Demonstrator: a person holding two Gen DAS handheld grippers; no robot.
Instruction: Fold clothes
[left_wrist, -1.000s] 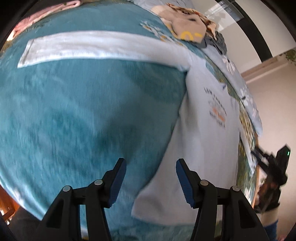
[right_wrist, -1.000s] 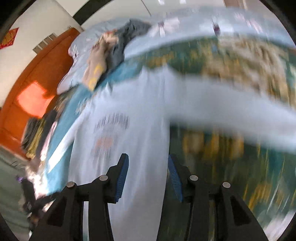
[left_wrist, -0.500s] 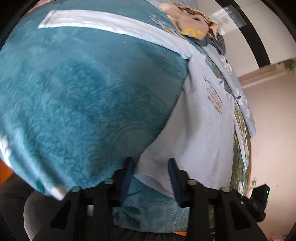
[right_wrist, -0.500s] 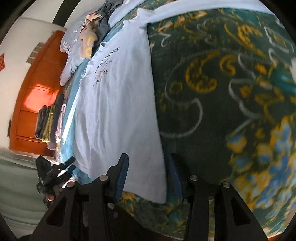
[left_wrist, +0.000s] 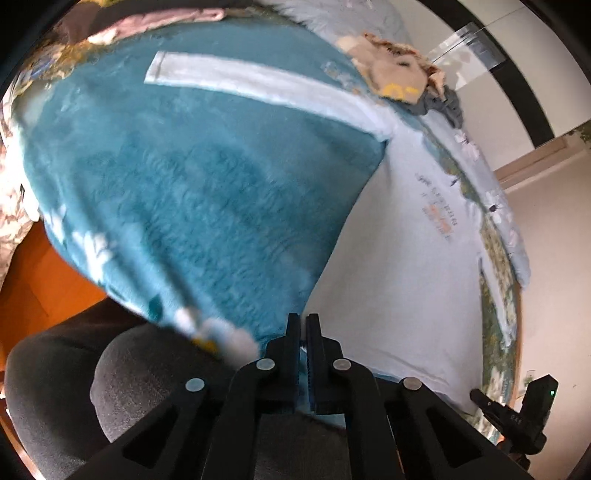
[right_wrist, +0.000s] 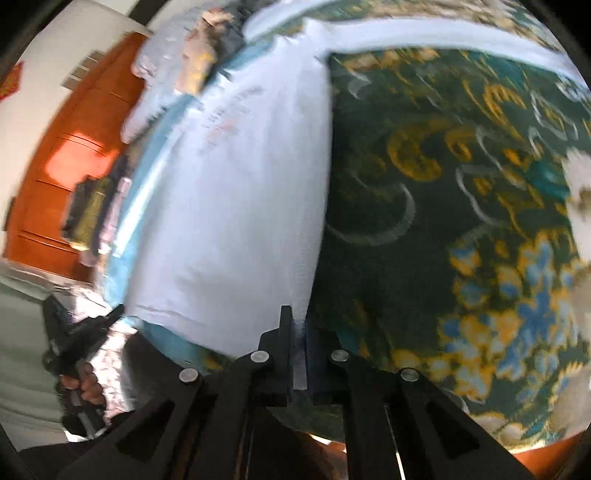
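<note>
Shirt (left_wrist: 399, 266) = thin smooth woven/knit cloth, pale blue, matt, w/ flat printed lettering. Blanket (left_wrist: 192, 192) under it = plush fleece, fuzzy nap, matt; teal in left wrist view, dark green w/ yellow pattern (right_wrist: 443, 192) in right wrist view. Left gripper (left_wrist: 303, 332) & right gripper (right_wrist: 295, 332): black matt plastic arms, shiny metal rivets, blue ribbed pads, prob rubber. Headboard/cabinet (right_wrist: 70, 147) = orange-brown wood, glossy varnish, strong glare patch. Clothes pile (left_wrist: 395, 74) = soft mixed cloth, tan piece looks fuzzy. Wall (left_wrist: 546, 240) smooth matt paint.
</note>
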